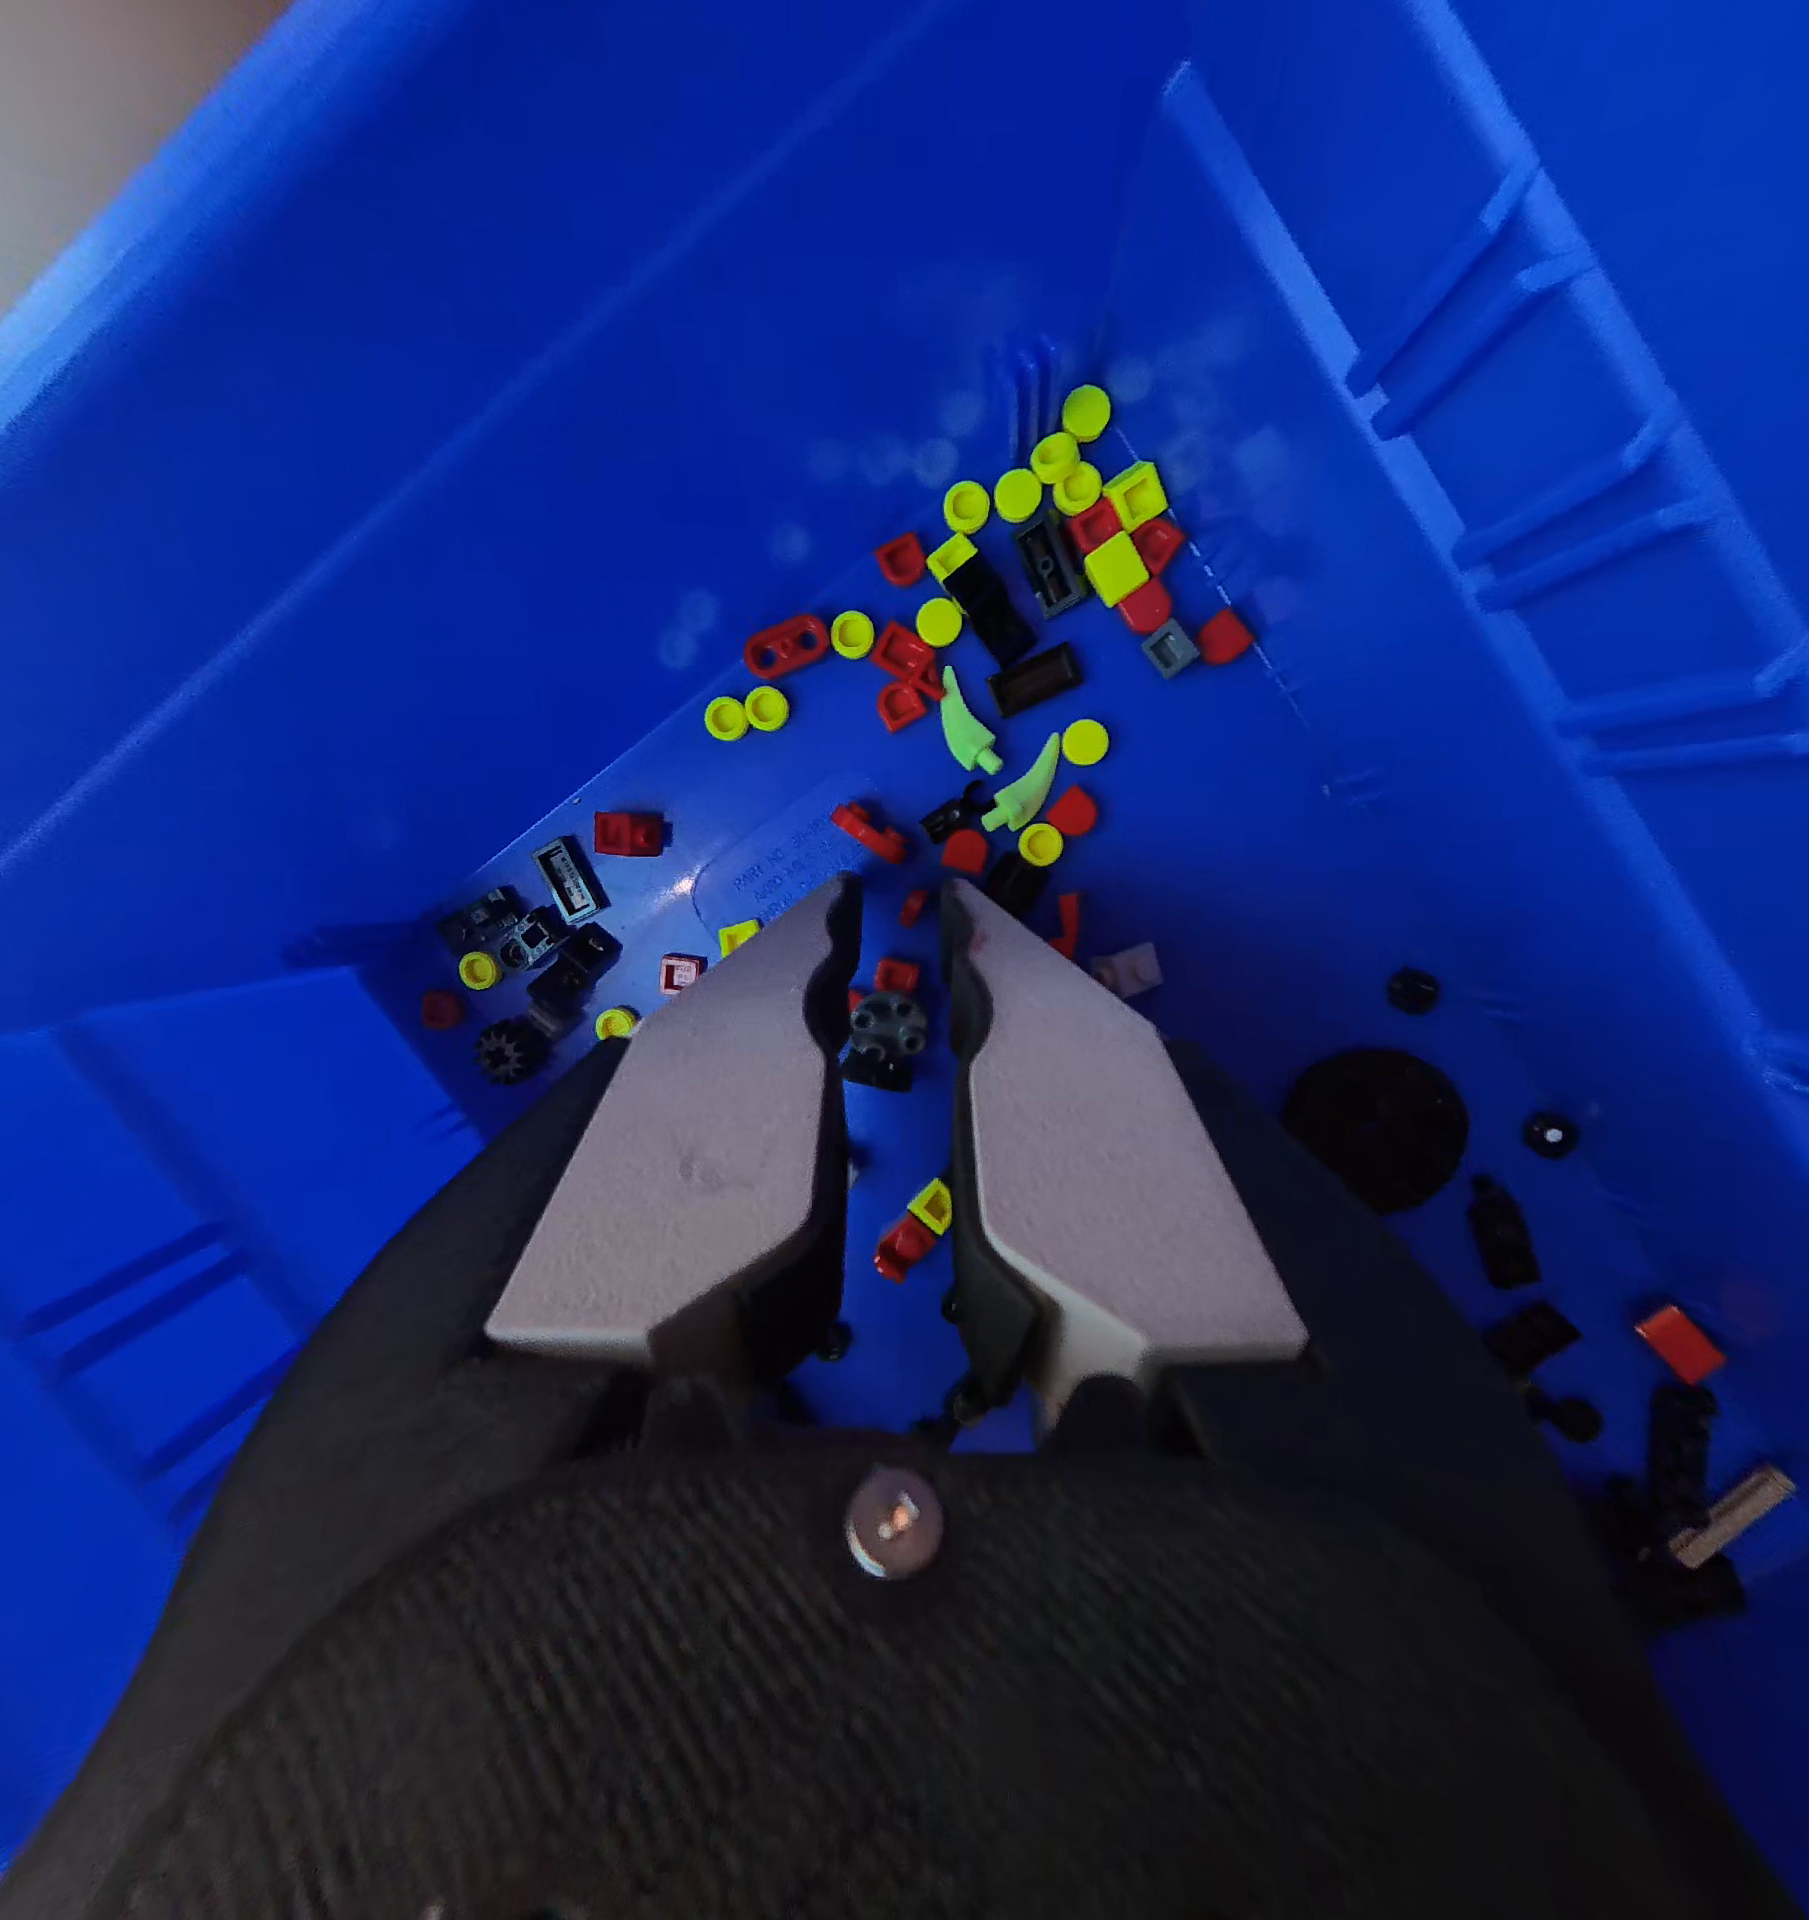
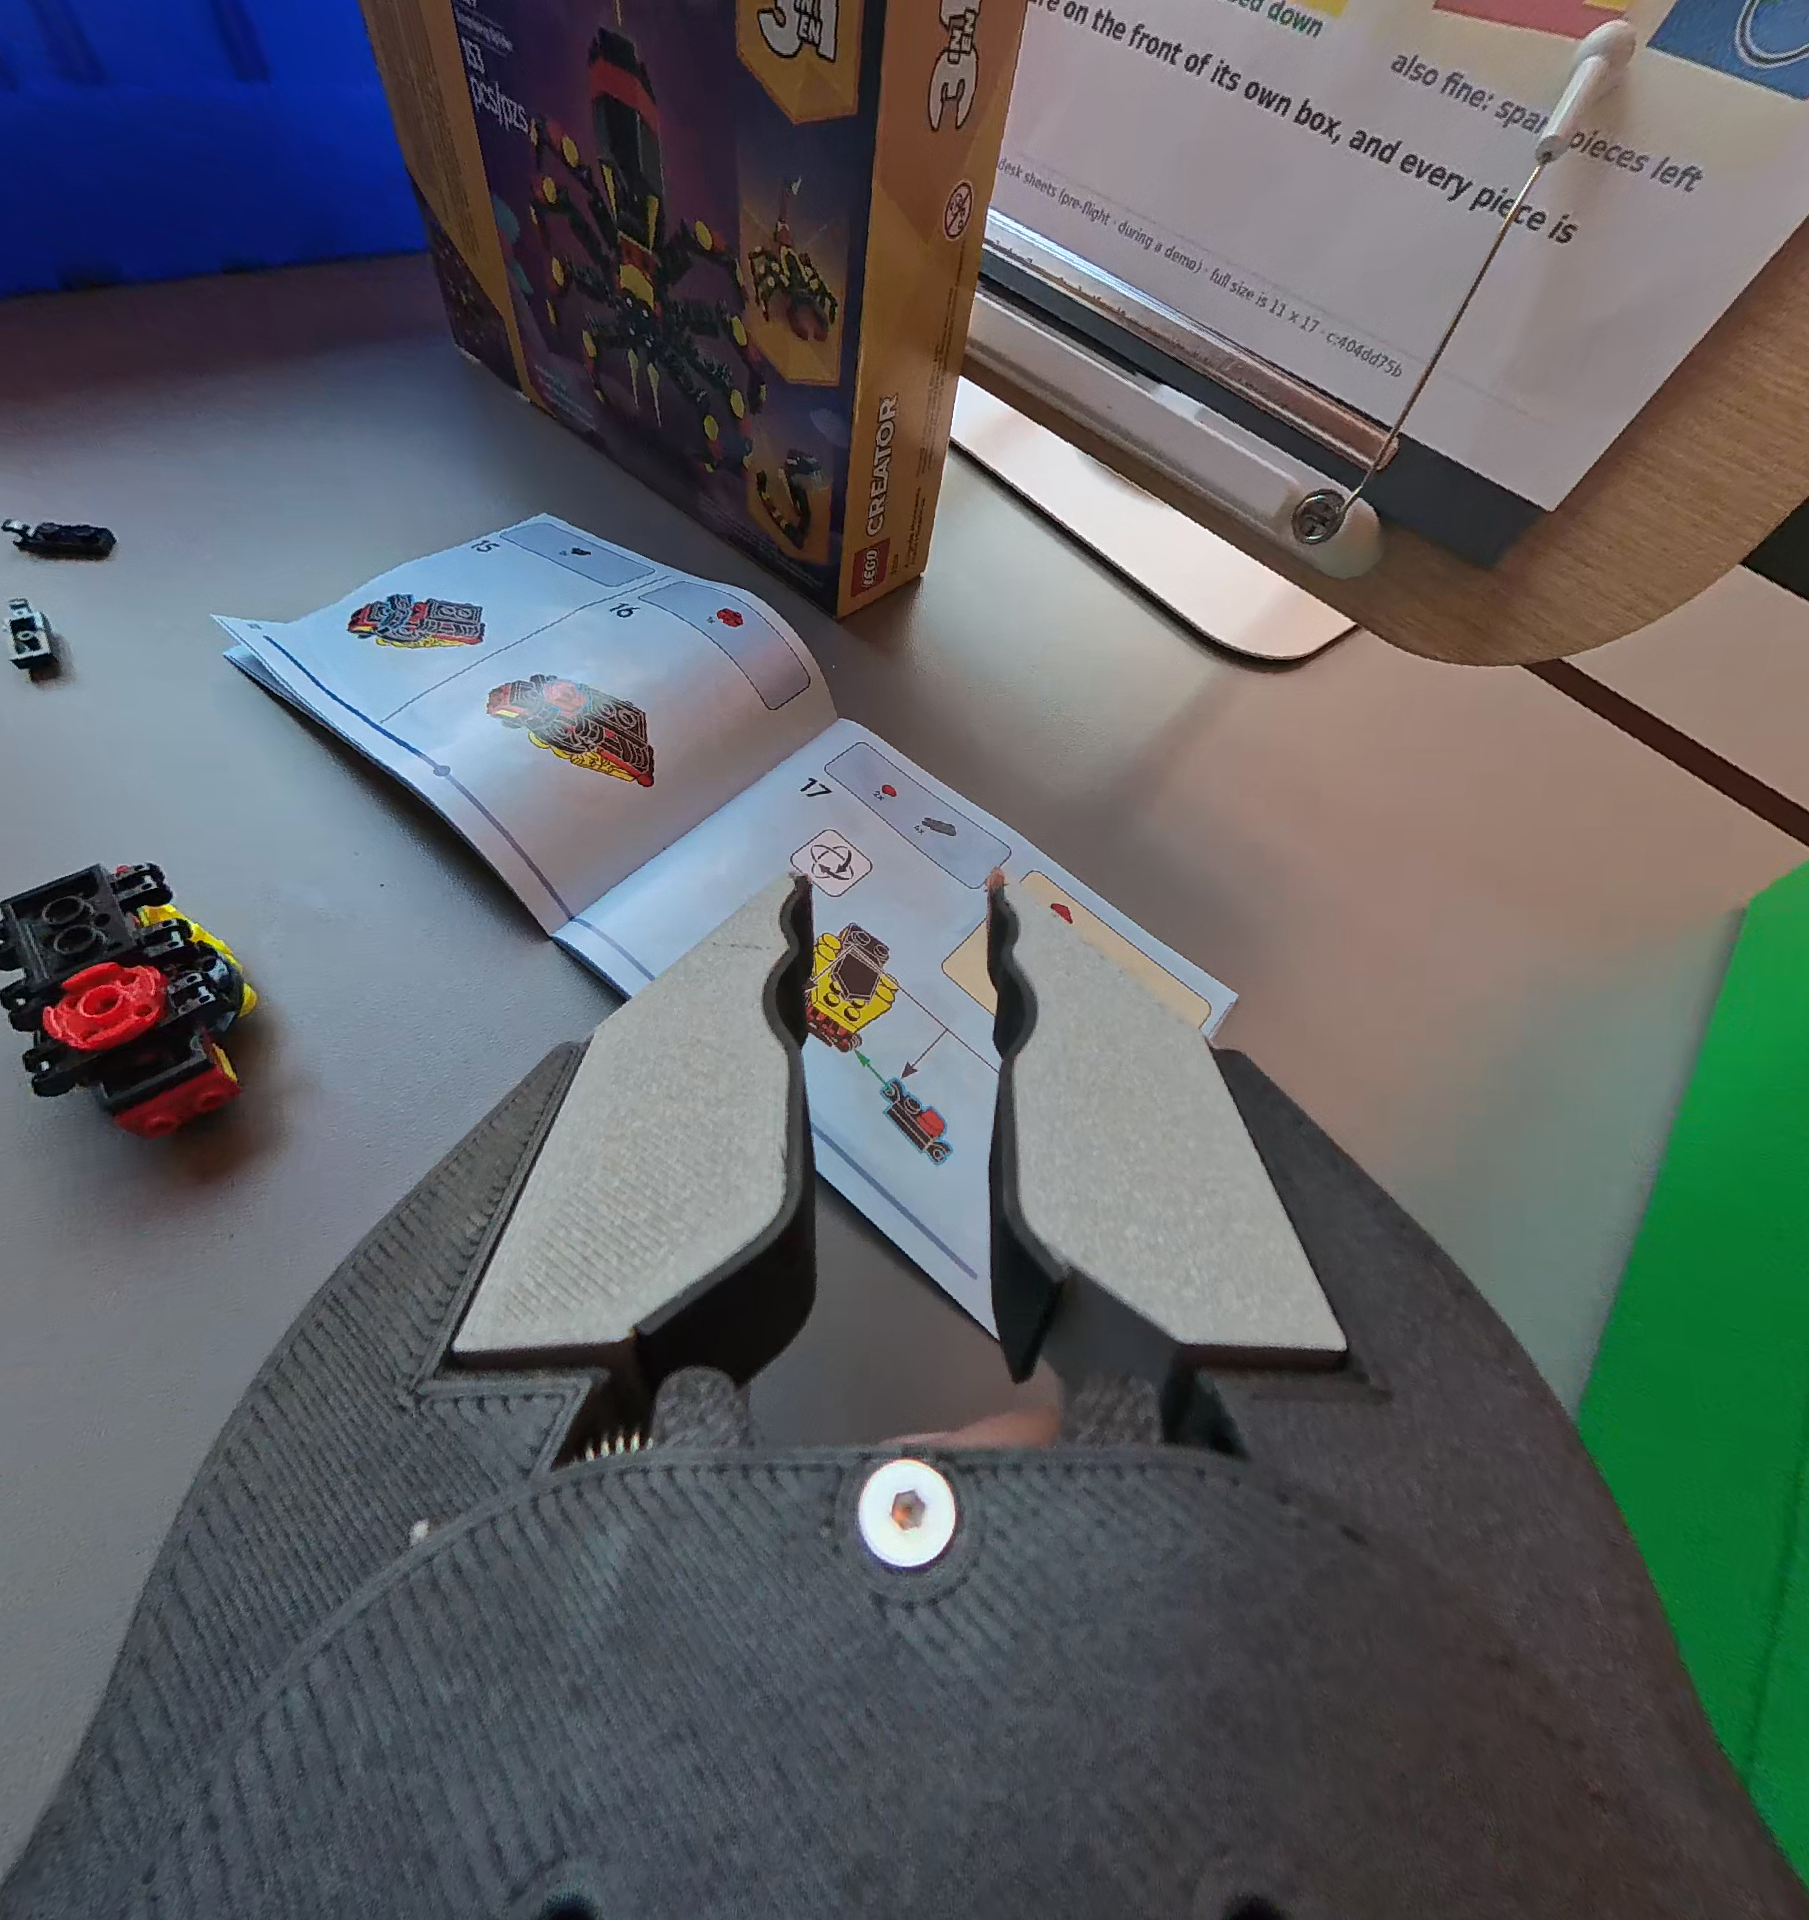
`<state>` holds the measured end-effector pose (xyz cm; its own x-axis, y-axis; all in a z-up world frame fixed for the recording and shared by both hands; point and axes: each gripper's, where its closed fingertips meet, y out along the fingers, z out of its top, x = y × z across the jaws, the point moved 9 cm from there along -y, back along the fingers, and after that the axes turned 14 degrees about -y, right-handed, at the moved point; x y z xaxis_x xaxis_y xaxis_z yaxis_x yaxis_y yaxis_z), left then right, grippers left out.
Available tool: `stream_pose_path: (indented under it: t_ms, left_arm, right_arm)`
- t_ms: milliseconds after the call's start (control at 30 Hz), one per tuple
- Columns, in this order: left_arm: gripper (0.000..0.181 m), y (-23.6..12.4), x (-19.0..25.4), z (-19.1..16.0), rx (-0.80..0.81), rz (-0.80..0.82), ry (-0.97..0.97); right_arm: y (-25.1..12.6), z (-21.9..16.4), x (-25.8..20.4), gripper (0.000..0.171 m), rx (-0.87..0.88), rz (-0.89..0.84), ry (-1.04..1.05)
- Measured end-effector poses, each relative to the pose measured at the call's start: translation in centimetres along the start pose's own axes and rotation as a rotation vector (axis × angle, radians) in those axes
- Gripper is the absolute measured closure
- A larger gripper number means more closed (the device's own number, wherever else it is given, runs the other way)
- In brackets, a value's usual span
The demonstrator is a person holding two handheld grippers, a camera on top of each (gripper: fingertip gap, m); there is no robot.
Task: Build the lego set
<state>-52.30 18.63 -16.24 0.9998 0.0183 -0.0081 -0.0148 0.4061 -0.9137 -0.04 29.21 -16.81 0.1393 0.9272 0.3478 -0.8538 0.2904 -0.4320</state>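
In the left wrist view my left gripper [image 1: 902, 899] reaches down into a blue bin [image 1: 567, 468]. Its jaws stand slightly apart and hold nothing, above loose red, yellow, black and grey lego pieces [image 1: 993, 623] on the bin floor. A small red piece [image 1: 912, 906] lies just past the fingertips and a grey round piece [image 1: 887, 1023] shows between the fingers. In the right wrist view my right gripper [image 2: 895, 883] is open and empty above the open instruction booklet [image 2: 588, 717]. A partly built black, red and yellow model [image 2: 115, 997] lies on the table to its left.
The lego box [image 2: 713, 270] stands behind the booklet. Two small black pieces [image 2: 58, 537] lie on the grey table [image 2: 256, 1299] at far left. A green object [image 2: 1752, 1299] is at the right edge. A printed sheet on a wooden board [image 2: 1399, 208] is behind. The blue bin [image 2: 152, 135] shows top left.
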Motion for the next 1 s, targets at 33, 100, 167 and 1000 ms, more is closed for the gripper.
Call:
stream_pose_path:
  t_ms: [33,100,167,1000]
  left_arm:
    - [0.167,0.0,0.0,0.0,0.000,0.009,0.003]
    - [0.168,0.0,0.0,0.0,-0.002,0.012,0.006]
    - [0.172,0.0,0.1,0.0,-0.005,0.000,0.010]
    - [0.180,-12.3,10.5,1.5,0.362,-0.333,0.348]
  right_arm:
    - [0.0,0.0,0.0,0.141,0.001,-0.001,0.000]
    - [0.0,0.0,0.0,0.141,0.002,-0.001,0.001]
    - [0.0,0.0,0.0,0.141,0.002,0.000,-0.001]
    - [-0.1,0.1,0.0,0.144,0.017,0.003,-0.007]
